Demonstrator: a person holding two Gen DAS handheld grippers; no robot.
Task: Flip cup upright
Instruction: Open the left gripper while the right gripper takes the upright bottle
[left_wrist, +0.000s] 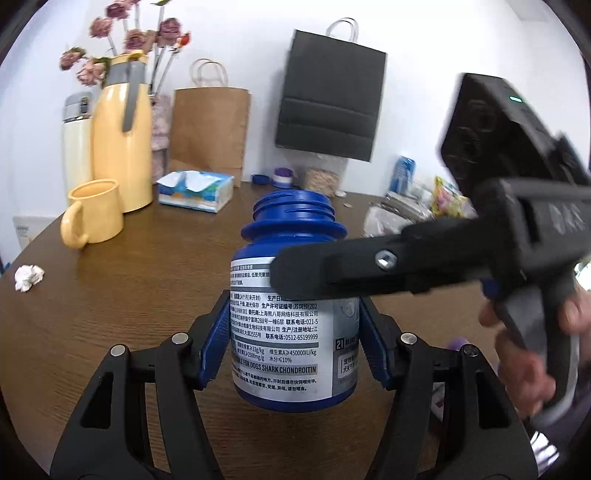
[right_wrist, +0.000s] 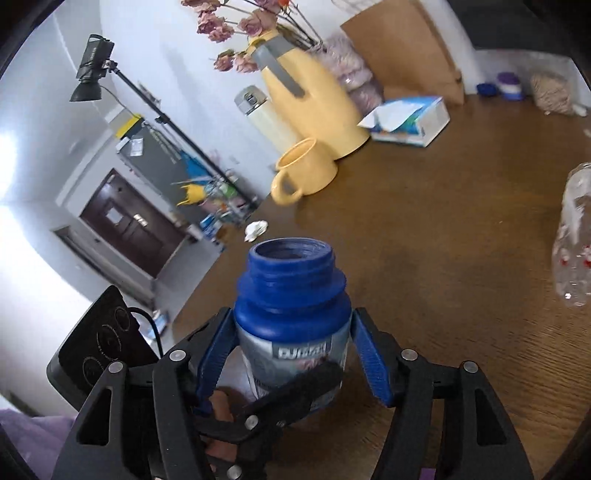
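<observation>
The cup is a blue bottle-shaped container (left_wrist: 291, 221) with a white printed label. It stands upright with its uncapped mouth up. My left gripper (left_wrist: 294, 299) is shut on its body, a blue pad pressed to each side. My right gripper (left_wrist: 291, 271) comes in from the right, blurred, with one black finger across the label. In the right wrist view the same container (right_wrist: 291, 280) sits between the blue pads of the right gripper (right_wrist: 292, 312), with narrow gaps at each side. The left gripper's finger (right_wrist: 306, 387) crosses its lower front. Whether its base touches the table is hidden.
A round brown wooden table (left_wrist: 147, 277) carries a yellow mug (left_wrist: 96, 210), a yellow jug (left_wrist: 122, 140), a tissue box (left_wrist: 195, 190) and a crumpled paper (left_wrist: 28, 277). Paper bags (left_wrist: 210, 129) stand at the back. A clear plastic bottle (right_wrist: 572, 236) lies to the right.
</observation>
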